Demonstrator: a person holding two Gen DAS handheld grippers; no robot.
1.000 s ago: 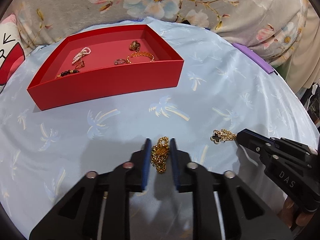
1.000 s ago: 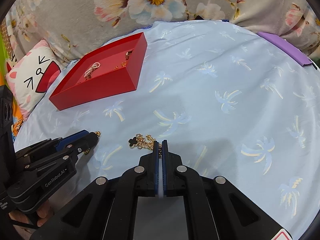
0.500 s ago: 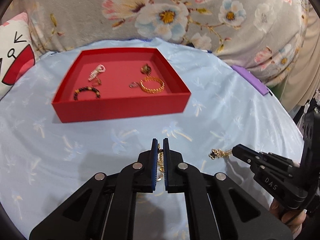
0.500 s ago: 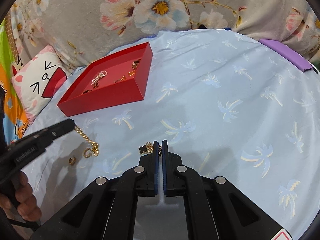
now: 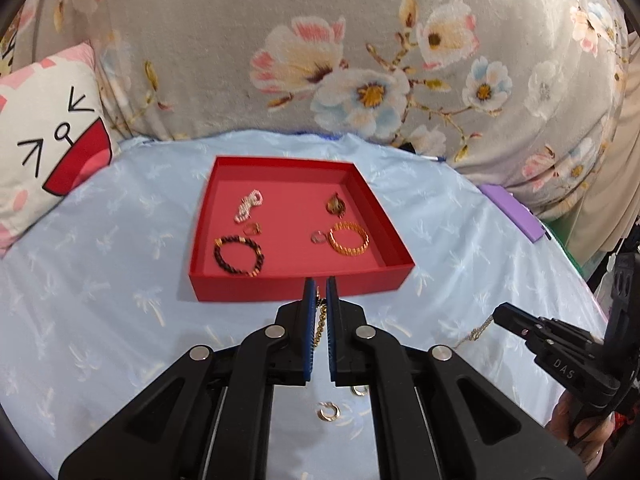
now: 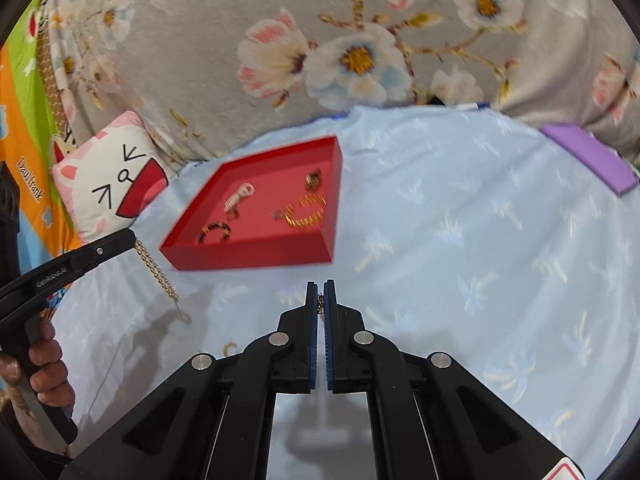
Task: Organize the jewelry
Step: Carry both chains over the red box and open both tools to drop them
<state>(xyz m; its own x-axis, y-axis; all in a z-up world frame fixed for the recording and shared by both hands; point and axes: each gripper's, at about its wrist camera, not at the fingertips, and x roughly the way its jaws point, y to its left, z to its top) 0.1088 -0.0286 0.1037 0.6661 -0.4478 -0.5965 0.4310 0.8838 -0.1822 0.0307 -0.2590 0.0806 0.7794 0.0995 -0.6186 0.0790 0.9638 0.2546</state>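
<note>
A red tray point(image 5: 296, 290) point(image 6: 256, 258) sits on the blue cloth and holds a dark bead bracelet point(image 5: 239, 256), a gold bangle point(image 5: 349, 238), a pearl piece point(image 5: 249, 207) and small rings. My left gripper point(image 5: 320, 288) is shut on a thick gold chain point(image 5: 320, 326), lifted just in front of the tray; the chain hangs from it in the right wrist view point(image 6: 156, 270). My right gripper point(image 6: 320, 292) is shut on a thin gold necklace point(image 6: 320, 303), lifted above the cloth; the necklace trails from it in the left wrist view point(image 5: 478, 330).
Small gold rings point(image 5: 329, 411) lie on the cloth under my left gripper. A purple box point(image 5: 510, 210) point(image 6: 588, 158) lies at the right edge. A cat-face pillow point(image 5: 44, 136) and a floral cushion point(image 5: 360, 60) stand behind the cloth.
My left gripper closed on the thick gold chain and lifted it toward the red tray. My right gripper lifted the thin necklace off the cloth.
</note>
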